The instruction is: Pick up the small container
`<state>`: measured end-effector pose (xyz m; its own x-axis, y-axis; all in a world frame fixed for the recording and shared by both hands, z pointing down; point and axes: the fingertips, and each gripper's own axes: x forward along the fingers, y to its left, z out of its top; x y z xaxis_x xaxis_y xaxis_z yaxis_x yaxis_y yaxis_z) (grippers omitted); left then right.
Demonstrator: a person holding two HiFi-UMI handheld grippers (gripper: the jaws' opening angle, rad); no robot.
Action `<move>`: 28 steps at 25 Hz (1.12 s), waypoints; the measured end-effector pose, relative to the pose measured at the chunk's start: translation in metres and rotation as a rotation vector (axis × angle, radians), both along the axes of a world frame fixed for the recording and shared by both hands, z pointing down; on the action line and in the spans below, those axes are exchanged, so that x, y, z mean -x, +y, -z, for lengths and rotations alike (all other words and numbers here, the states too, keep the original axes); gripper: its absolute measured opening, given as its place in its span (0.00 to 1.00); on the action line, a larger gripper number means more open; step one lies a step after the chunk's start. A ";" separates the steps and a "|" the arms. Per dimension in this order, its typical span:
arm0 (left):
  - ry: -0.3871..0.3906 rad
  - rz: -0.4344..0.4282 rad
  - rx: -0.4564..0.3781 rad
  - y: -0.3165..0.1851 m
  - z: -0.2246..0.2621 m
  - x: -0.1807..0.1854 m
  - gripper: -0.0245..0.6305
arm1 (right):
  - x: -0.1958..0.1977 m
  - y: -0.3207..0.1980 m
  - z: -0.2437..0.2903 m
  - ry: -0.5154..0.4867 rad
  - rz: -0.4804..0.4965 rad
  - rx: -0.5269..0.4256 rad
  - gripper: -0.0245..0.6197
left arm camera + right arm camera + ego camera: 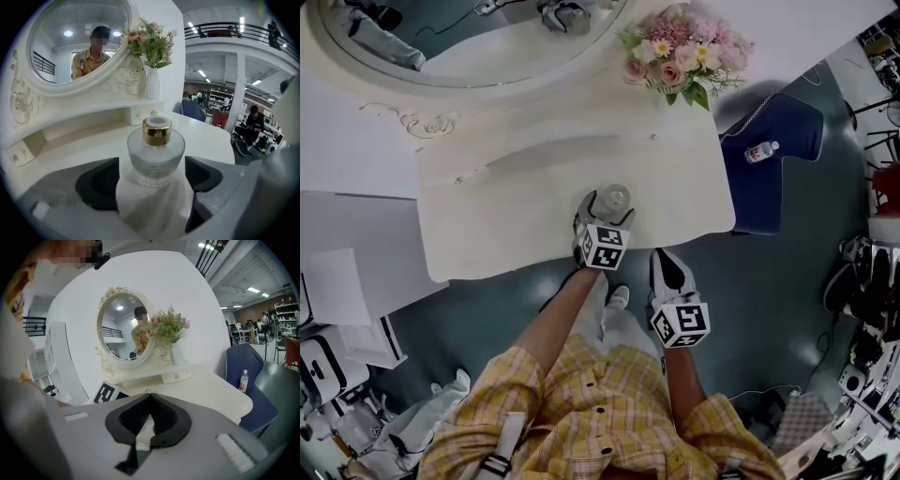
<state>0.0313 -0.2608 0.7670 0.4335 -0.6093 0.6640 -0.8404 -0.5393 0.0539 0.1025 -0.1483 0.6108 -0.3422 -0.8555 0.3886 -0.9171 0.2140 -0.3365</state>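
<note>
The small container point(156, 154) is a frosted glass bottle with a gold cap, standing upright on the white dressing table point(70, 150). In the head view the bottle point(613, 199) stands near the table's front edge. My left gripper point(151, 177) is open, with one dark pad on each side of the bottle and a gap showing on both sides. From above, the left gripper point(602, 214) reaches over the table edge to the bottle. My right gripper point(670, 272) hangs off the table, in front of its edge. Its jaws point(150, 401) are shut, tips together, holding nothing.
An oval mirror point(469, 37) stands at the back of the table, and a vase of pink flowers point(684, 54) at the back right. A blue chair point(773, 159) with a water bottle point(761, 151) on it is to the right. A low shelf point(84, 124) runs under the mirror.
</note>
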 end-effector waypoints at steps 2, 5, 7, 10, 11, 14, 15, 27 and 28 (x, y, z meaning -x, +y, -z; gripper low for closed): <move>-0.003 0.001 0.002 -0.002 -0.003 -0.001 0.70 | 0.000 0.002 -0.003 0.000 -0.001 0.007 0.04; -0.005 0.001 0.001 -0.004 -0.007 -0.002 0.70 | -0.001 0.005 -0.006 0.002 -0.001 0.017 0.04; -0.004 0.008 0.004 -0.006 -0.010 -0.003 0.70 | -0.003 0.005 -0.008 0.002 -0.002 0.020 0.04; -0.004 0.012 0.013 -0.007 -0.013 -0.004 0.70 | -0.004 0.005 -0.008 0.002 -0.006 0.021 0.04; -0.007 0.010 0.011 -0.007 -0.014 -0.004 0.70 | -0.004 0.005 -0.007 0.002 -0.007 0.021 0.04; -0.018 0.015 -0.002 -0.009 -0.014 -0.005 0.70 | -0.006 0.005 -0.008 0.003 -0.009 0.023 0.04; -0.021 0.021 -0.006 -0.011 -0.014 -0.004 0.70 | -0.006 0.005 -0.008 0.004 -0.008 0.024 0.04; -0.035 0.008 -0.042 -0.013 -0.011 -0.007 0.56 | -0.007 0.007 -0.011 0.017 -0.009 0.036 0.04; -0.035 0.009 -0.042 -0.013 -0.011 -0.007 0.56 | -0.008 0.007 -0.011 0.018 -0.010 0.038 0.04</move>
